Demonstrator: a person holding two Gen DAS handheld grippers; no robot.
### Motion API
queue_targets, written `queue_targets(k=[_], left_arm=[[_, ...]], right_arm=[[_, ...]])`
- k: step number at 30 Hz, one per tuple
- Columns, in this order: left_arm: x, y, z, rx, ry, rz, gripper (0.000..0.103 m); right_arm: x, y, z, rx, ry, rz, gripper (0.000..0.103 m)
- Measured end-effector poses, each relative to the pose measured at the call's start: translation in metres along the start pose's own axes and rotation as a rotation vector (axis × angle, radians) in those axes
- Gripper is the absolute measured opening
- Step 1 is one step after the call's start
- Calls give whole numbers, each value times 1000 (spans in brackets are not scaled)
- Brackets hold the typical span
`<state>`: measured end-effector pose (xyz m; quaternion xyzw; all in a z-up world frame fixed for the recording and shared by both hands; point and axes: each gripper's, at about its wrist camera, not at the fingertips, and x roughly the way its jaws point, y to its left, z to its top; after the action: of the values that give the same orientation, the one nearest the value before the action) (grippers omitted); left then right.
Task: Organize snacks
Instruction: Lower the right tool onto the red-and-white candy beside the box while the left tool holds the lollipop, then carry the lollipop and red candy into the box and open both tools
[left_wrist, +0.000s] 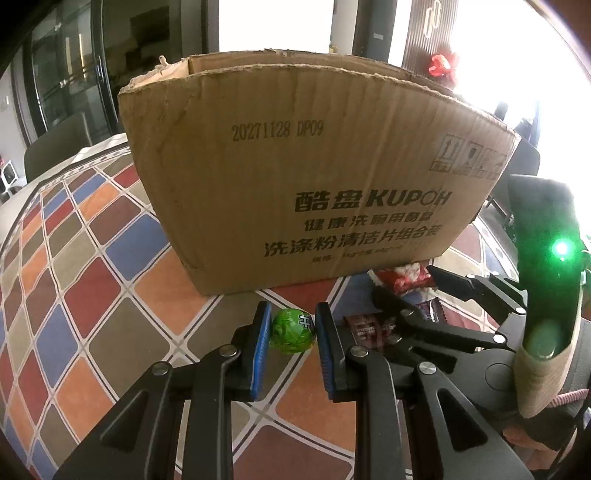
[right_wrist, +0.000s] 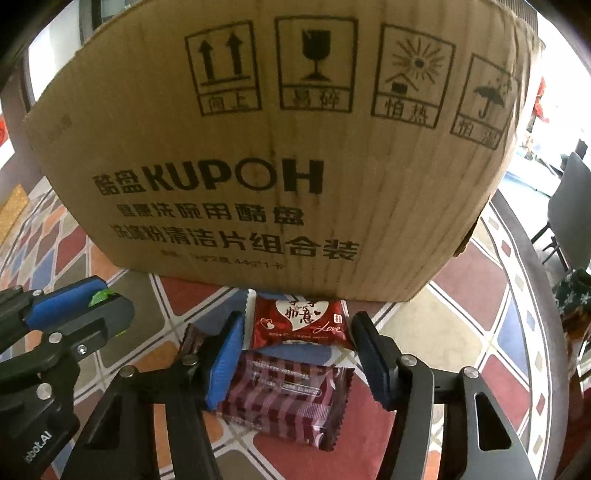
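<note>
An open brown cardboard box (left_wrist: 295, 166) (right_wrist: 277, 147) printed KUPOH stands on the table just beyond both grippers. My left gripper (left_wrist: 293, 321) (right_wrist: 98, 297) is shut on a round candy in green wrapping (left_wrist: 291, 332), low over the tablecloth. Right of it, my right gripper (right_wrist: 299, 339) (left_wrist: 404, 284) is open and straddles a maroon striped snack packet (right_wrist: 288, 395). Its left pad touches the packet's edge, while the right pad stands apart. A red packet with a white heart (right_wrist: 303, 321) (left_wrist: 402, 277) lies against the box's foot. A dark brown packet (right_wrist: 192, 339) (left_wrist: 365, 326) lies partly hidden behind the right gripper's left finger.
The round table wears a cloth of red, orange, blue and olive diamonds (left_wrist: 110, 277). A dark chair (right_wrist: 569, 206) stands past the table's right edge, another (left_wrist: 59, 147) at the far left. A hand (left_wrist: 524, 435) holds the right gripper's handle.
</note>
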<state>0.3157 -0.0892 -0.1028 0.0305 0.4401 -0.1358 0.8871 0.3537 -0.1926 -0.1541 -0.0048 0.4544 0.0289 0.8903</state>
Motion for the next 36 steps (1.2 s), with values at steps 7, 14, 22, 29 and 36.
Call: queue_targets(k=[7,14,22,29,36], left_arm=[[1,0,0,0,-2,-2,25],[-21,-2,0,3,-41,-17,25],[-65,-9,0,9,-114,-39,25],[-109,-16,12,22,-201,-46,25],[-139,-13,27,25,-270,-58,25]], right_arm=[[-8,-12,-10,31,-18,2,49],[-43,-16,-14,51,-60,15,49],[-98,-17,-15,57,-132,12,49],[-142,-19,-9,59,-220,11,49],[-181,-12,8,42,-301,15,49]])
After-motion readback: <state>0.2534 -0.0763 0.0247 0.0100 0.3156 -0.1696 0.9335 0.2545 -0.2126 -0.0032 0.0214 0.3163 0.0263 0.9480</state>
